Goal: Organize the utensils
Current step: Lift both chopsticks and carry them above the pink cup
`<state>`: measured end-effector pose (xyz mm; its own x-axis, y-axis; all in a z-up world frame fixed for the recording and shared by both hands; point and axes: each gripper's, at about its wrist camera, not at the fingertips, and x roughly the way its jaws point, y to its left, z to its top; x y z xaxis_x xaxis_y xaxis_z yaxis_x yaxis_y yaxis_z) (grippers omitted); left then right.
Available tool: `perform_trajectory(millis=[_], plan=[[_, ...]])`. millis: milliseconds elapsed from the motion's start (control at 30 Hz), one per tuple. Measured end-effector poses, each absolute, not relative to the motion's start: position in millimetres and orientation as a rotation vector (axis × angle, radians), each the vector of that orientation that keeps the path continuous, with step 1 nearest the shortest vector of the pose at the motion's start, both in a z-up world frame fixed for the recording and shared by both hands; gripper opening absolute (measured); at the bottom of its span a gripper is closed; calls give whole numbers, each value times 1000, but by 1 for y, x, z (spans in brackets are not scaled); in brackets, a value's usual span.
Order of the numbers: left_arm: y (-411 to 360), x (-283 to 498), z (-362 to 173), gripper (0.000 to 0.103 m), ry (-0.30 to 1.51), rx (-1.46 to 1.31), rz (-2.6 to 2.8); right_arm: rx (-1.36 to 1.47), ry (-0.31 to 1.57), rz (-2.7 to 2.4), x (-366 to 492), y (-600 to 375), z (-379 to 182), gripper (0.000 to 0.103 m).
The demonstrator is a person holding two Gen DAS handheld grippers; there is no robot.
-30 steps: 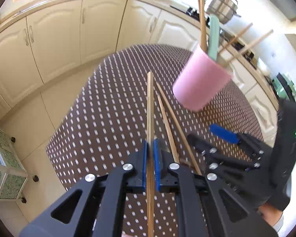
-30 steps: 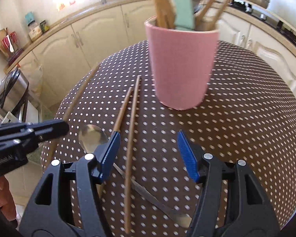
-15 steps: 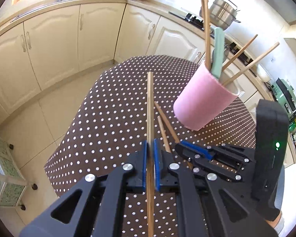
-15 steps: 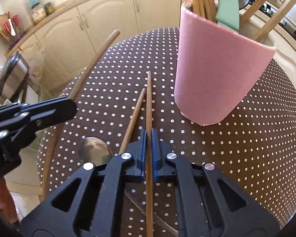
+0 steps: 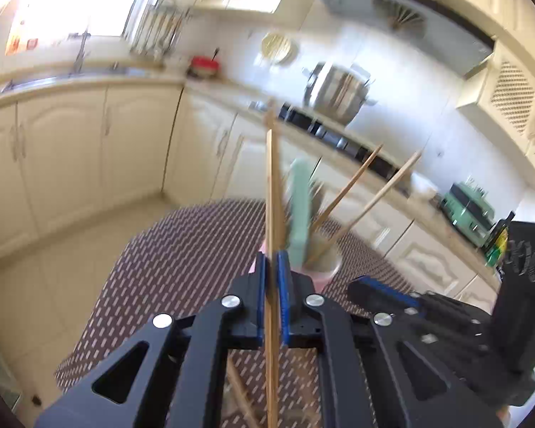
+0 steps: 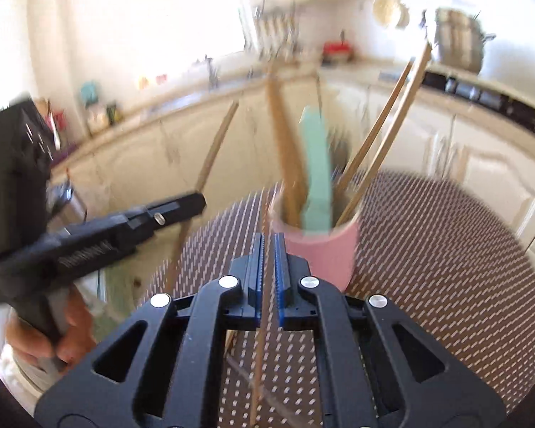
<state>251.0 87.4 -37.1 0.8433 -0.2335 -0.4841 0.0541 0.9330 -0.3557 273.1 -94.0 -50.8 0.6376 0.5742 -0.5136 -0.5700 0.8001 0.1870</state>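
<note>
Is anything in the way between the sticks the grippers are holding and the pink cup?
Nothing stands between them. But the pink cup is crowded: a mint-green flat utensil and several wooden sticks already fill it. The left gripper and right gripper each pinch a wooden chopstick, so free room is scarce.

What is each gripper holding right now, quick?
Left gripper: closed on a wooden chopstick.
Right gripper: closed on another wooden chopstick.

pink cup [image 6: 322,249], brown white-dotted tablecloth [image 6: 446,249]
</note>
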Motion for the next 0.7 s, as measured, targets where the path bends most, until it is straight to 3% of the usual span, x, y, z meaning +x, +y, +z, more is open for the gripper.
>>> perform_trajectory(millis=[133,500,700], plan=[[71,267,-19,7,476,-300,-171,39,514,638,283,-110,-28,5],[103,280,-73,7,793,-371,-15,-161,945,690,318,-56,-117,8],[118,280,-93,7,867,-411,13,-195,1019,706,320,-35,-138,8]])
